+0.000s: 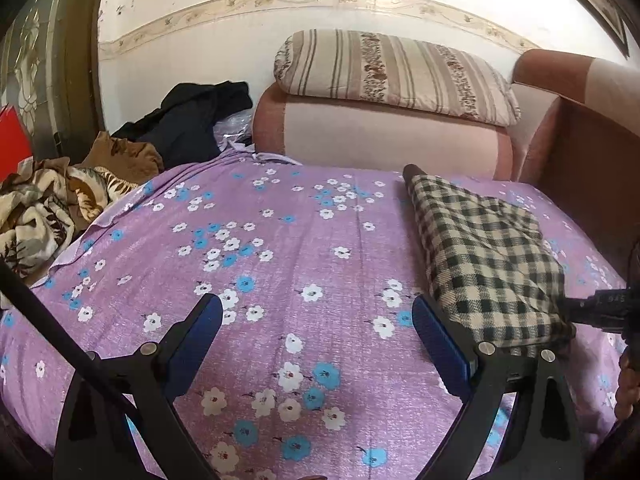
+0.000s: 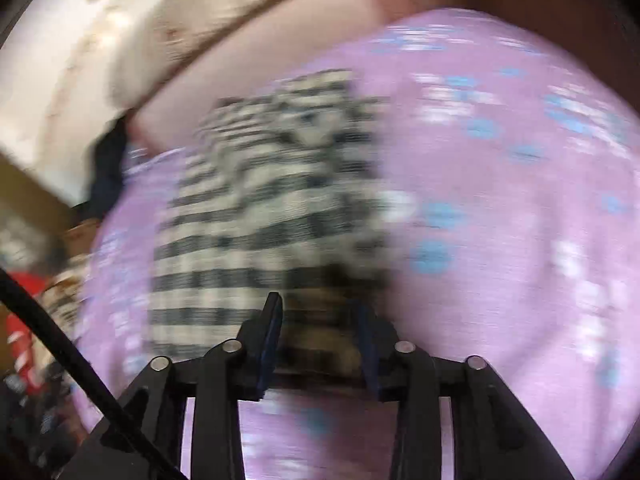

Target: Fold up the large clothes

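Bedsheet [image 1: 304, 240], purple floral, bearing folded checked garment [image 1: 488, 256]; striped pillow [image 1: 392, 72] on pink sofa [image 1: 380, 136] behind. Left gripper [image 1: 316, 320] spread, empty; right gripper [image 2: 320, 320] clamps the garment's edge.

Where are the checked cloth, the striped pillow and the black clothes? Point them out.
checked cloth [image 1: 484, 248]: left wrist view, middle of the folded top.
striped pillow [image 1: 396, 74]: left wrist view, centre of its front.
black clothes [image 1: 192, 120]: left wrist view, middle of the heap.
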`<state>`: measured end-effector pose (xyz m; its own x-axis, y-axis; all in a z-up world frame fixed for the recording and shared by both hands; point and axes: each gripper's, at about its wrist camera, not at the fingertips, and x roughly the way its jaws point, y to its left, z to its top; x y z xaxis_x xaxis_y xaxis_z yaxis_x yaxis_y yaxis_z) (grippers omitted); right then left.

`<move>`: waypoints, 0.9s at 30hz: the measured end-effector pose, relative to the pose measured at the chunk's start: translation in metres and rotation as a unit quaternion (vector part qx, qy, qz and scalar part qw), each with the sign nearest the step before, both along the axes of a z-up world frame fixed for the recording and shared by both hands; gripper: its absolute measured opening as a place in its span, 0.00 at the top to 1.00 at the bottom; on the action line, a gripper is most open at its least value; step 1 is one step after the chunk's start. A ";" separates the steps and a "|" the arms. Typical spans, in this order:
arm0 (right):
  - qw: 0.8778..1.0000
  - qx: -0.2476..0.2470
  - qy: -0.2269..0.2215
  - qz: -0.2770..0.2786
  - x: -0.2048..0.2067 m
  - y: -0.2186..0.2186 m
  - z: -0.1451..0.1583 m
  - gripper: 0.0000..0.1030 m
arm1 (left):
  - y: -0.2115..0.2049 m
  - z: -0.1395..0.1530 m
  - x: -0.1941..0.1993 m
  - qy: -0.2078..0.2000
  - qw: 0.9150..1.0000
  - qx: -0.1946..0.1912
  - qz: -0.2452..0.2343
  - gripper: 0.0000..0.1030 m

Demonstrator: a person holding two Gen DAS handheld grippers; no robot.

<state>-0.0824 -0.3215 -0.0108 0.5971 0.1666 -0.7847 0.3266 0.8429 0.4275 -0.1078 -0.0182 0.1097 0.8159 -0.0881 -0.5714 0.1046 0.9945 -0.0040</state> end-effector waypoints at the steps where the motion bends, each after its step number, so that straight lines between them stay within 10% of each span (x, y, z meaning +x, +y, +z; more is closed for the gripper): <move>1: 0.999 -0.020 0.012 -0.023 -0.009 -0.006 0.001 0.61 | -0.003 0.000 -0.002 0.001 1.000 0.001 -0.004 0.08; 21: 0.982 -0.184 -0.019 0.041 -0.060 0.084 0.011 0.53 | -0.066 -0.094 -0.014 0.214 0.973 0.011 -0.082 0.08; 27: 0.982 -0.186 -0.008 0.038 -0.067 0.087 0.004 0.53 | -0.075 -0.104 -0.018 0.203 0.974 0.035 -0.090 0.00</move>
